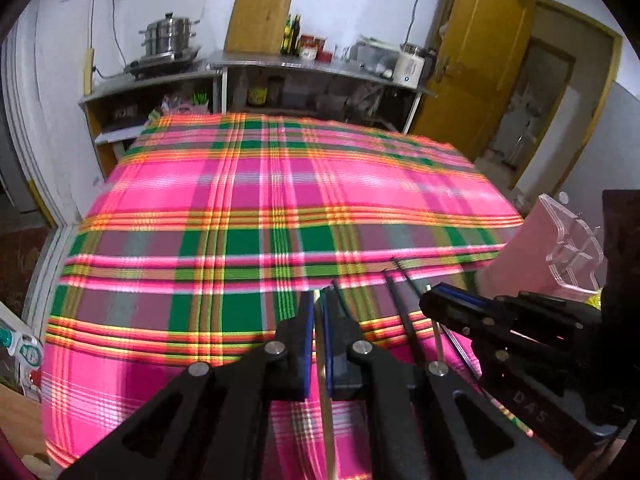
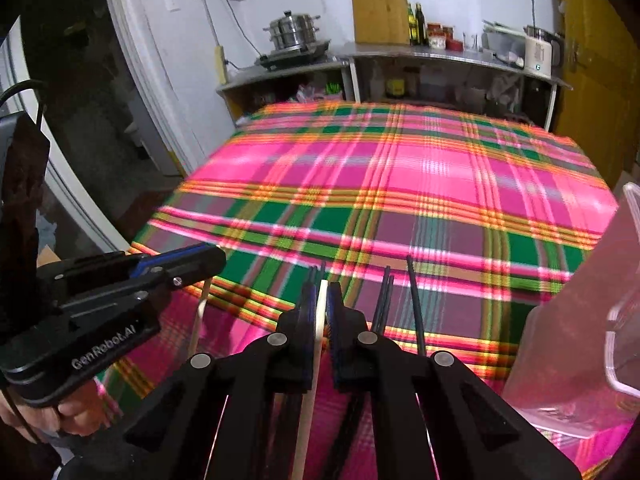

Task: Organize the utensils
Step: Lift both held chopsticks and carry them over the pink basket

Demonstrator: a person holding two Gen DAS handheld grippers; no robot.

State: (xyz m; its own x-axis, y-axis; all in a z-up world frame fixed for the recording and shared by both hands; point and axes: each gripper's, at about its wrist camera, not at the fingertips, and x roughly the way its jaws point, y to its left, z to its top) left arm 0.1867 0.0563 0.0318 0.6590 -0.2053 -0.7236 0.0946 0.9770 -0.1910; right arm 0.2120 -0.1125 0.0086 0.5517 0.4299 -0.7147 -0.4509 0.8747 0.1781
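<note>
L-wrist view:
- Left hand-held gripper point(image 1: 319, 308): jaws narrow, pinched on pale chopstick point(image 1: 325, 400); stick's long axis runs along the fingers.
- Right hand-held gripper point(image 1: 434, 300): just beside, to the right.
- Clear organizer point(image 1: 576, 252): right edge of plaid surface point(image 1: 240, 184), nearer right hand.
- Dark chopsticks point(image 1: 404, 304): lying between the two grippers.

R-wrist view:
- Right hand-held gripper point(image 2: 322, 300): narrow, clamped on pale chopstick point(image 2: 316, 360), same lengthwise axis.
- Left hand-held gripper point(image 2: 216, 256): at left, pale stick hanging below.
- Clear organizer point(image 2: 624, 320): right, near; likely drop spot.

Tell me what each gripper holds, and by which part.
Left gripper: a pale chopstick, near its far end. Right gripper: another pale chopstick, also near its far end.
</note>
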